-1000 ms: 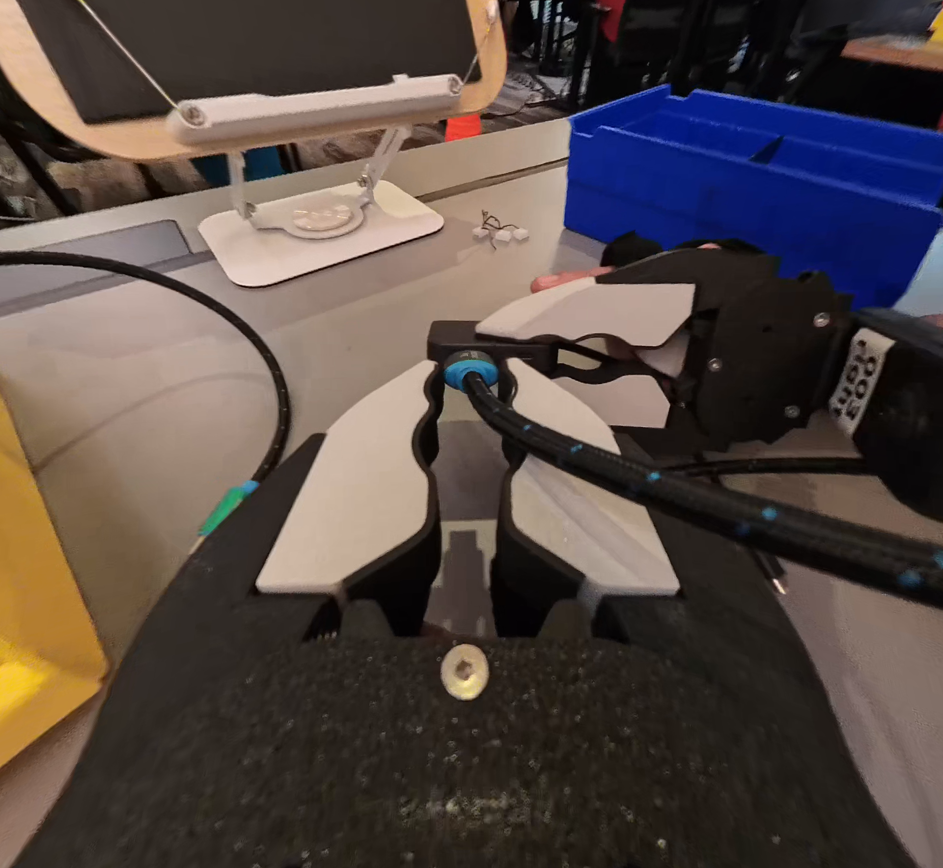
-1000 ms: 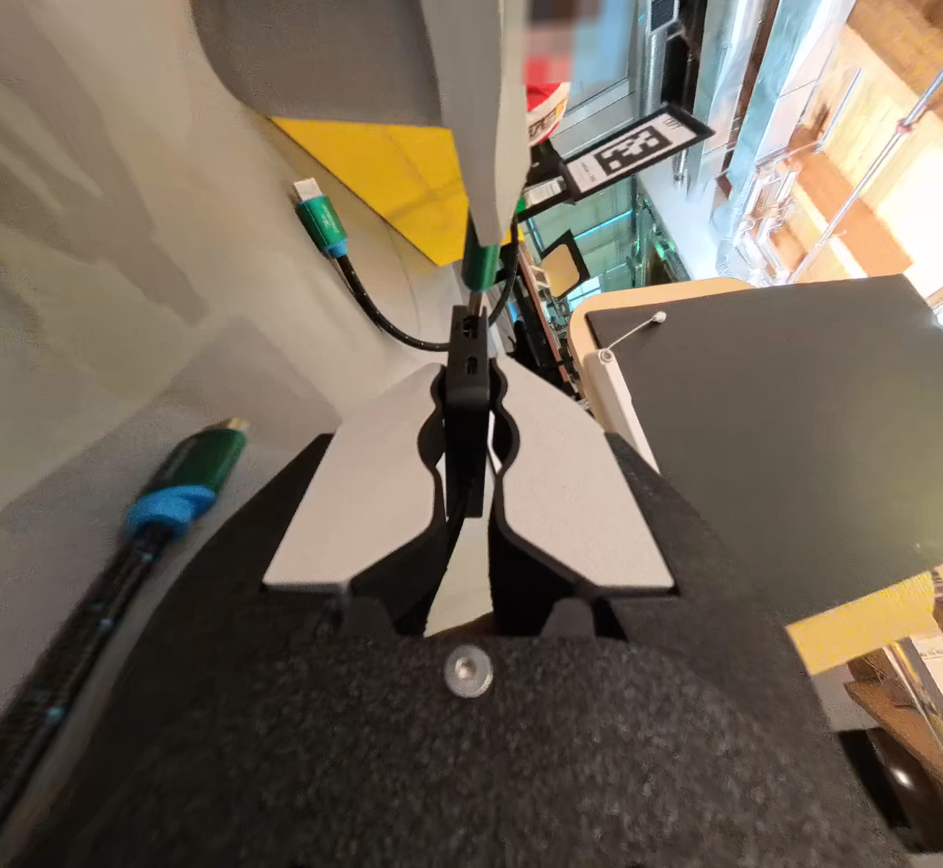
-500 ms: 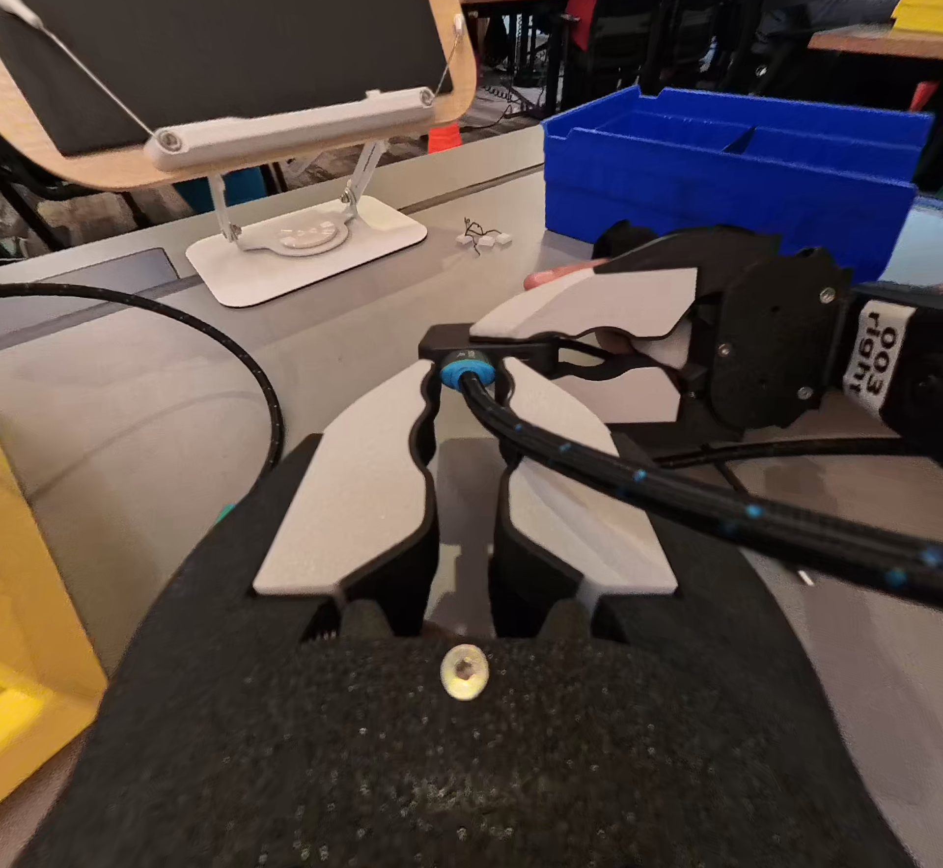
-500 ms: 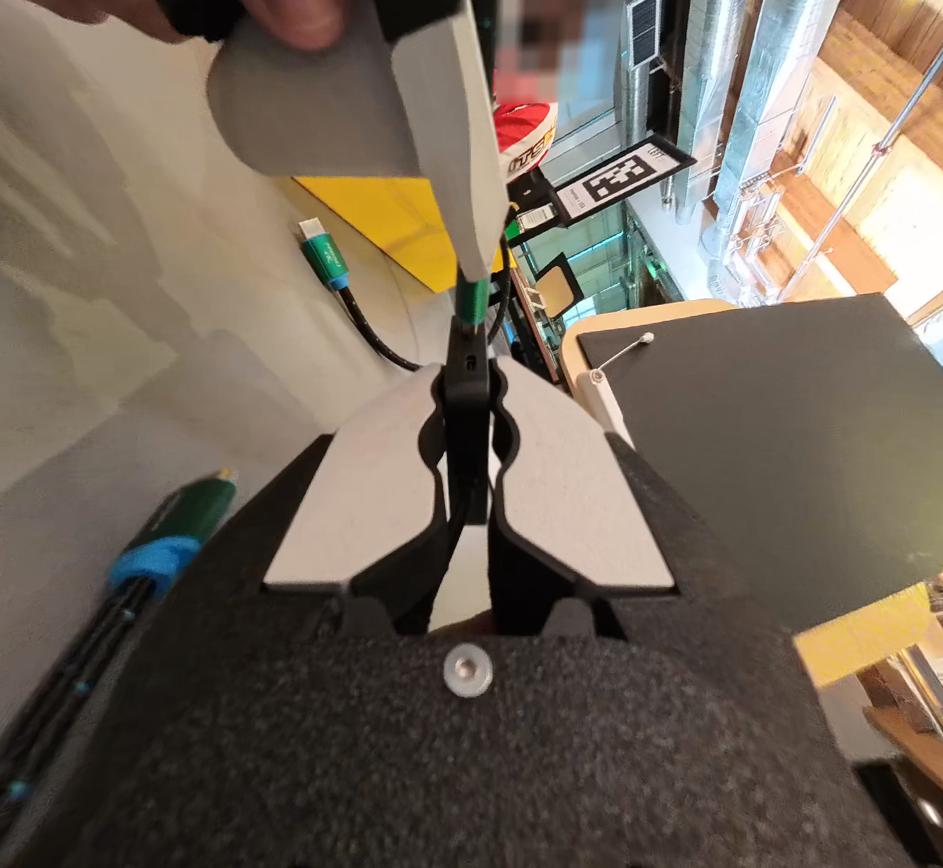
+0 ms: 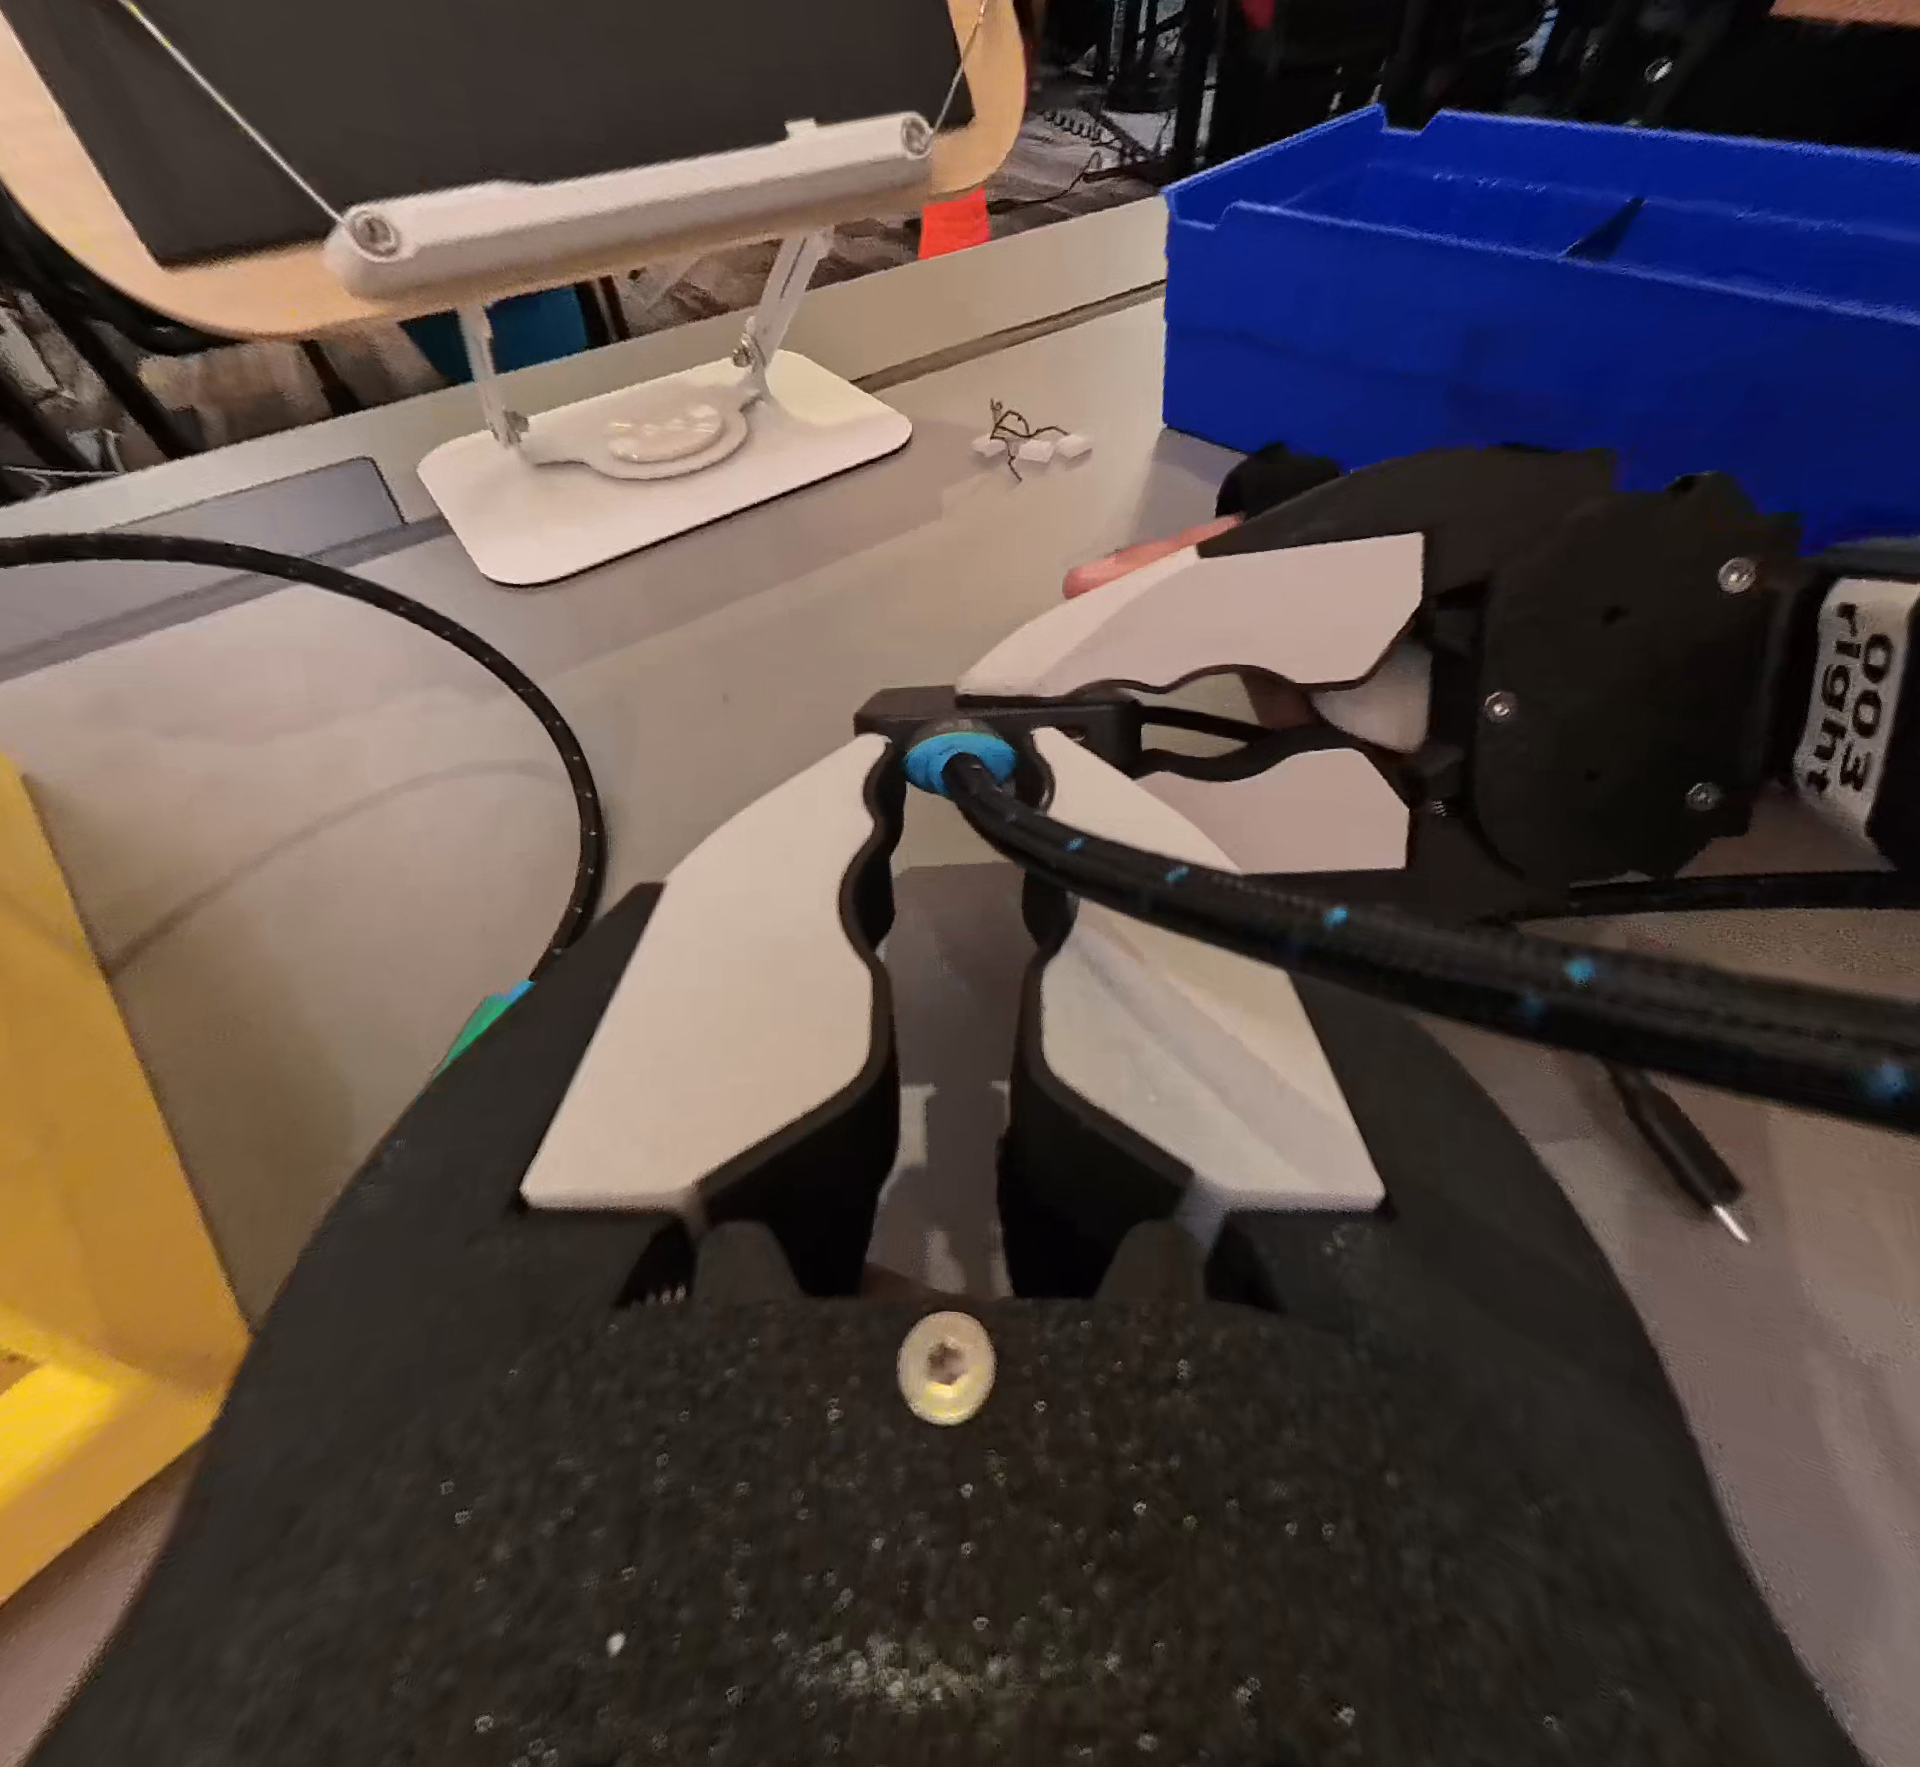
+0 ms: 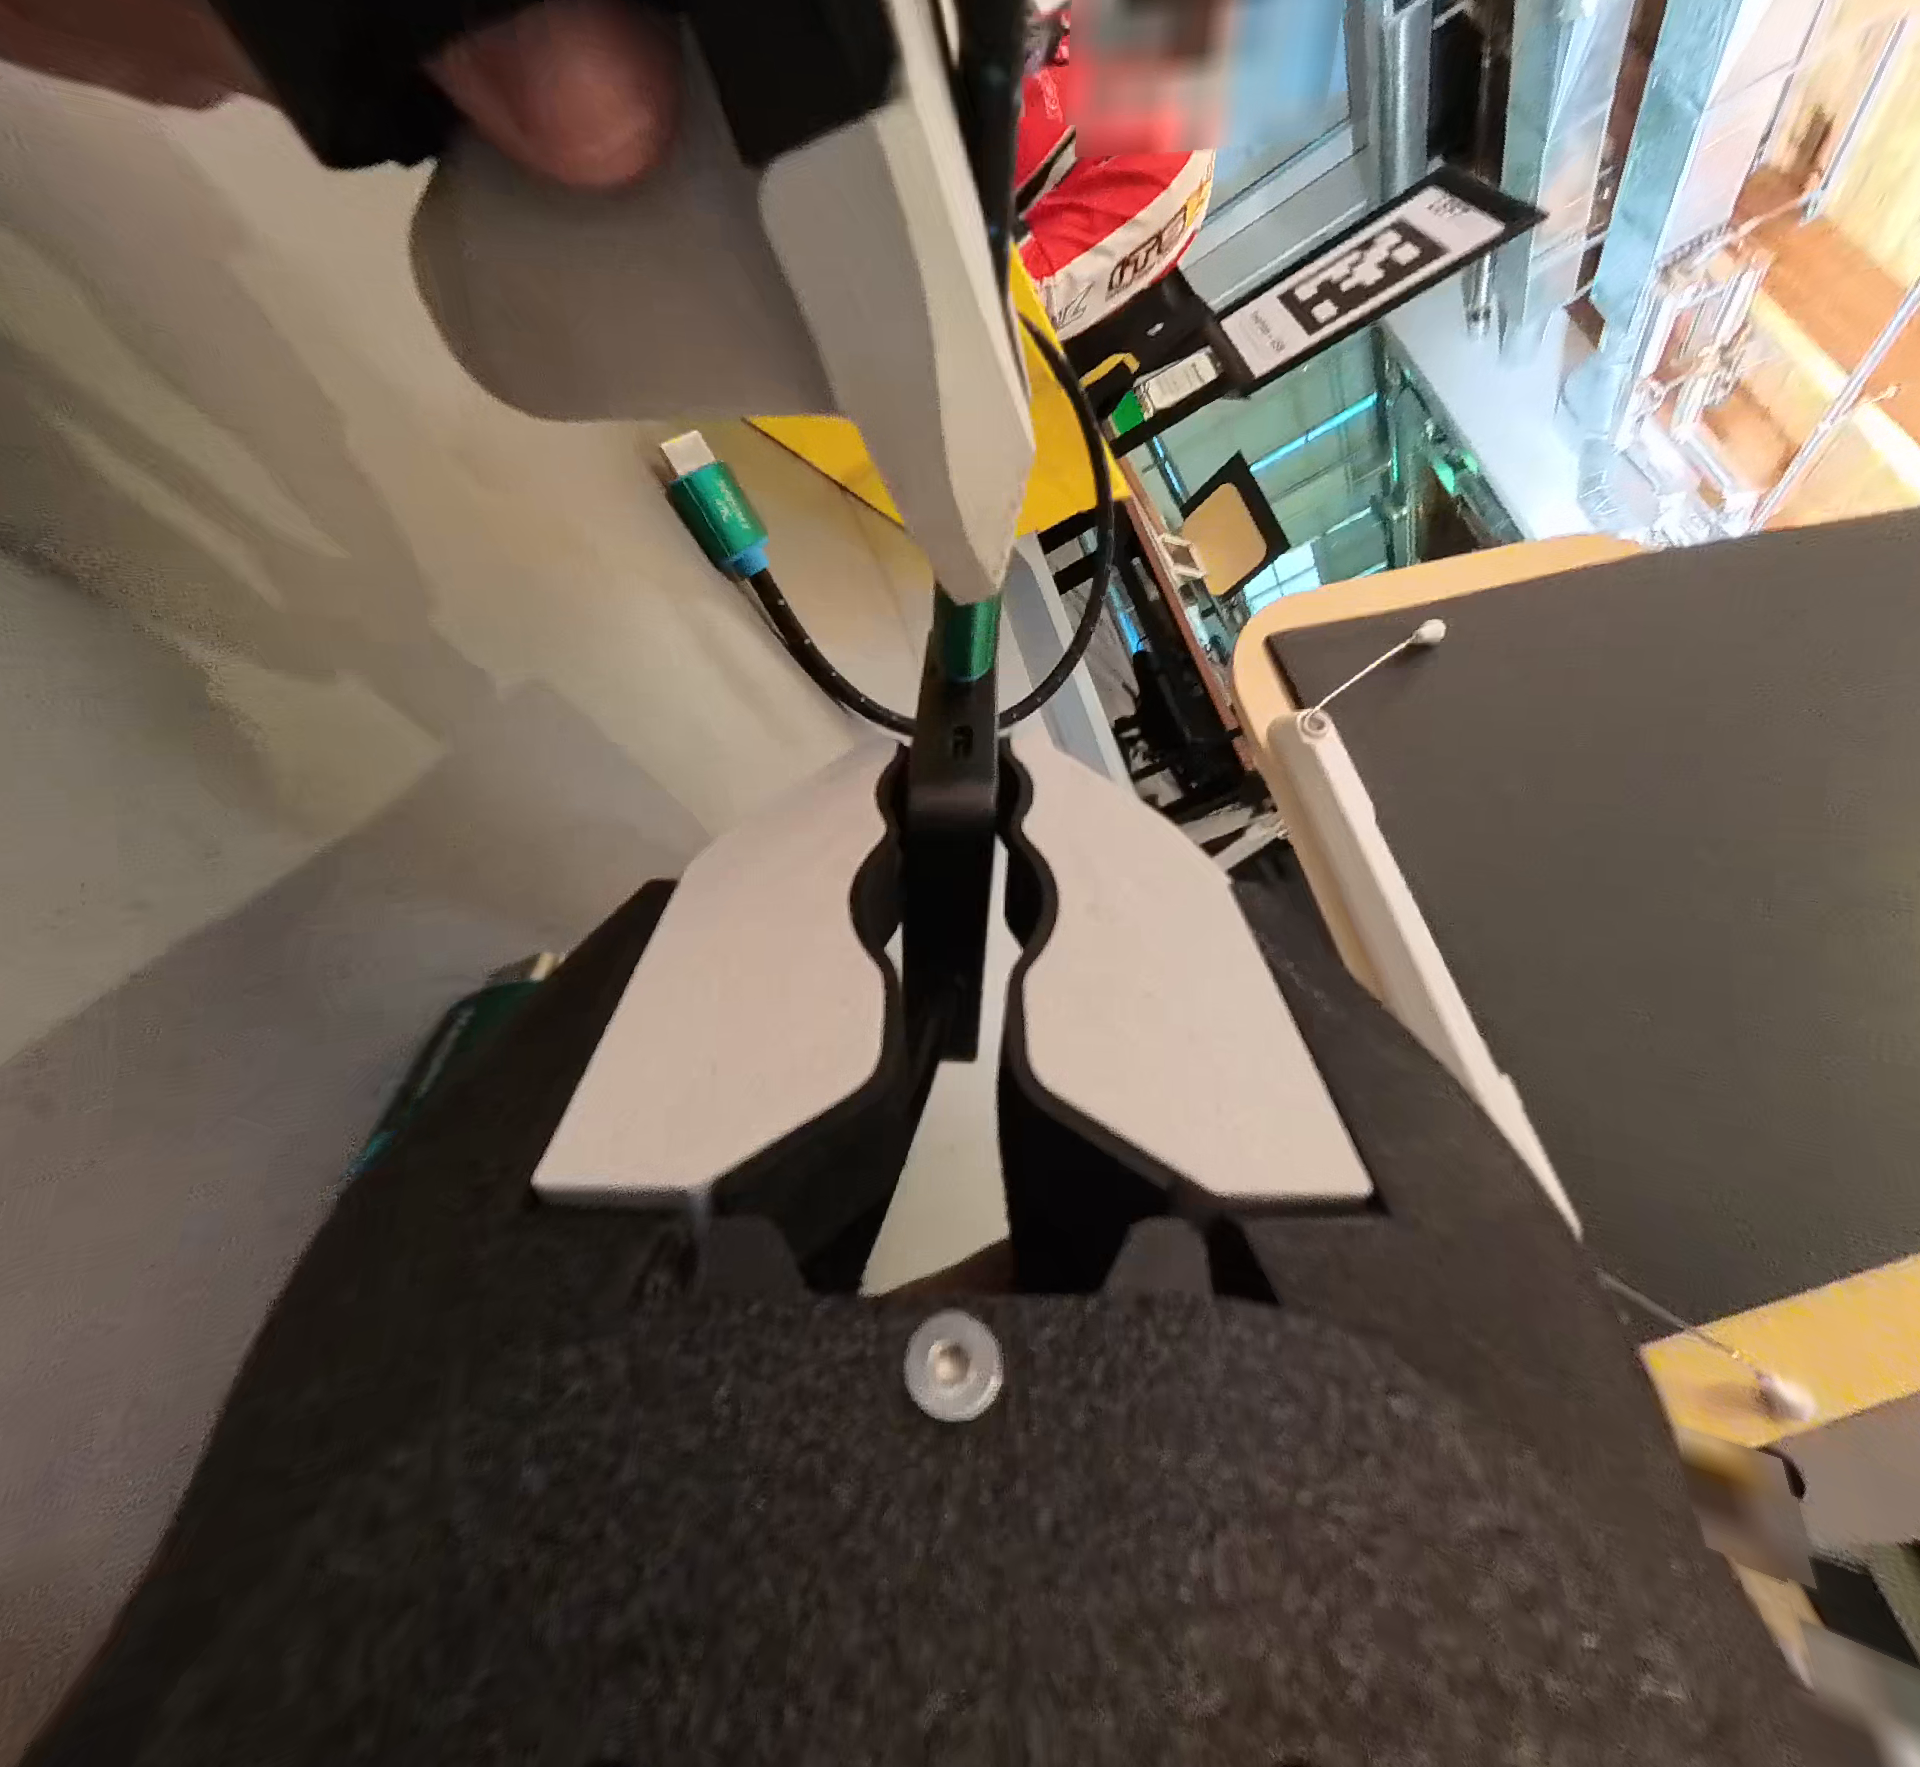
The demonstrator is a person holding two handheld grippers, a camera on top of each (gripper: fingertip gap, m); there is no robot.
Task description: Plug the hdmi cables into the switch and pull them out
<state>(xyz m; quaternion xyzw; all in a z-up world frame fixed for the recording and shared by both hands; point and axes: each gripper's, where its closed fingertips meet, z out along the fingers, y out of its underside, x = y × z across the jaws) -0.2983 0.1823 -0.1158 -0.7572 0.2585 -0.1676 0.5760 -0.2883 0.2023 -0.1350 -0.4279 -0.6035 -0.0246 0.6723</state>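
Closing in since a second ago: left gripper (image 5: 951,761) now pinching the green plug (image 6: 966,642) right against the switch (image 6: 948,844), gap nearly gone. Right gripper (image 6: 951,782) clamping that black switch edge-on above the bench (image 5: 727,668). Likely mid-insertion; next calling for a straight push along the port, no twisting. Second plug (image 6: 717,512) lying loose beside the switch. Showing a printed label on the right gripper, a square-code tag beyond; wording left unread.
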